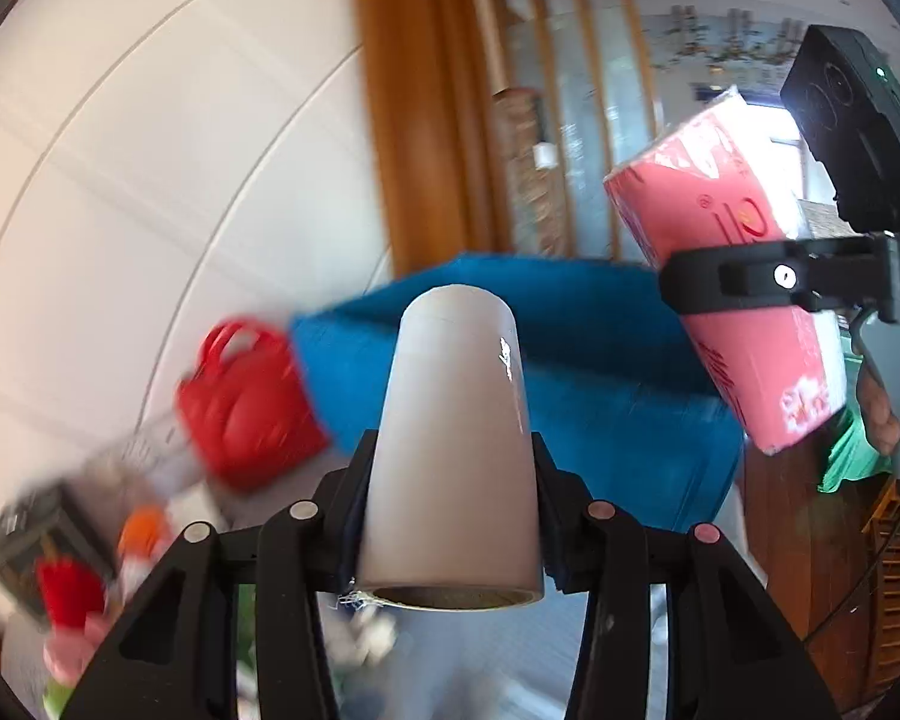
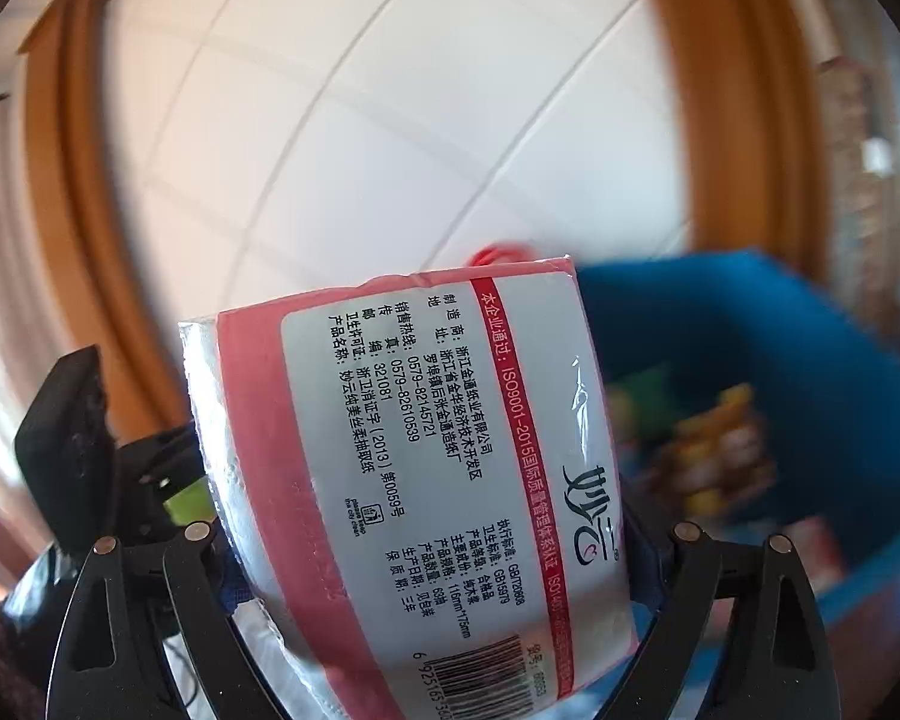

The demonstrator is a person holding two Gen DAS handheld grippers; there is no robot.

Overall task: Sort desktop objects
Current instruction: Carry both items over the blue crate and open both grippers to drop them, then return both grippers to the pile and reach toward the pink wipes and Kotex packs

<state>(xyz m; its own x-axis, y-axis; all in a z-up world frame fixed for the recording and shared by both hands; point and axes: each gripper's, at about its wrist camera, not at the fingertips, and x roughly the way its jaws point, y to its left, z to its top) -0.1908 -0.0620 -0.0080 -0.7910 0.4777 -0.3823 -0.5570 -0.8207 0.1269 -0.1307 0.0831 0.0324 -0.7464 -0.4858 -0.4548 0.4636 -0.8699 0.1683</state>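
My left gripper [image 1: 450, 516] is shut on a beige roll [image 1: 453, 444] with a cardboard core and holds it up in the air. My right gripper [image 2: 432, 546] is shut on a pink tissue pack [image 2: 426, 456] with a printed label. The pack [image 1: 732, 276] and the right gripper [image 1: 750, 279] also show in the left wrist view at the right, raised. A blue fabric bin [image 1: 600, 372] lies behind the roll; in the right wrist view the bin [image 2: 840, 396] holds several blurred items.
A red handbag [image 1: 246, 402] sits left of the bin. Blurred small items, a dark box [image 1: 36, 546] and an orange-capped thing [image 1: 144, 531] lie at lower left. White tiled wall and wooden door frame [image 1: 414, 120] stand behind.
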